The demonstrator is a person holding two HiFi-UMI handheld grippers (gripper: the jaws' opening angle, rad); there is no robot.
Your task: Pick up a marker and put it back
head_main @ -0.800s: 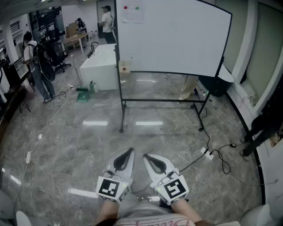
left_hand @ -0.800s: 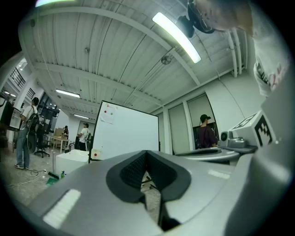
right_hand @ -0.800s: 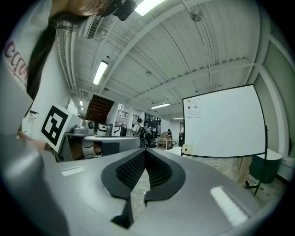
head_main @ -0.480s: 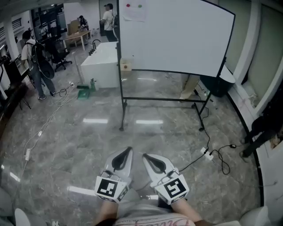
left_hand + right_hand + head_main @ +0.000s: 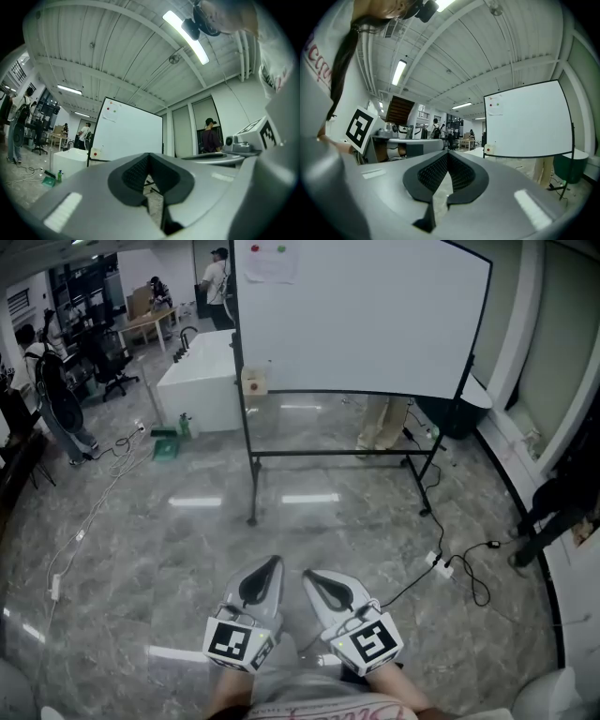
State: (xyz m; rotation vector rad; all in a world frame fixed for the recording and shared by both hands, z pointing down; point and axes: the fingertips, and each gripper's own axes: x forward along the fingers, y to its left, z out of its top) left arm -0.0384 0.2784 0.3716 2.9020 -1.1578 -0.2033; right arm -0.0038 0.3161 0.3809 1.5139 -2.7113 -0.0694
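A large whiteboard (image 5: 361, 315) on a black wheeled stand rises ahead of me across the grey marble floor. A small tan box (image 5: 253, 383) with a red dot hangs at its lower left corner. No marker can be made out at this distance. My left gripper (image 5: 272, 563) and right gripper (image 5: 311, 575) are held low, side by side, close to my body. Both are shut with nothing between the pads. The left gripper view has its closed jaws pointing toward the whiteboard (image 5: 129, 136). The whiteboard (image 5: 529, 122) also stands to the right in the right gripper view.
A white counter (image 5: 197, 381) stands left of the board, with a green bottle (image 5: 184, 424) at its foot. Cables (image 5: 455, 570) trail over the floor at the right and left. A dark bin (image 5: 455, 413) sits behind the board's right end. People stand at the back left (image 5: 56, 395).
The head view has swung slightly, so the whiteboard sits a little further left in the picture. Both grippers stay shut in the same place.
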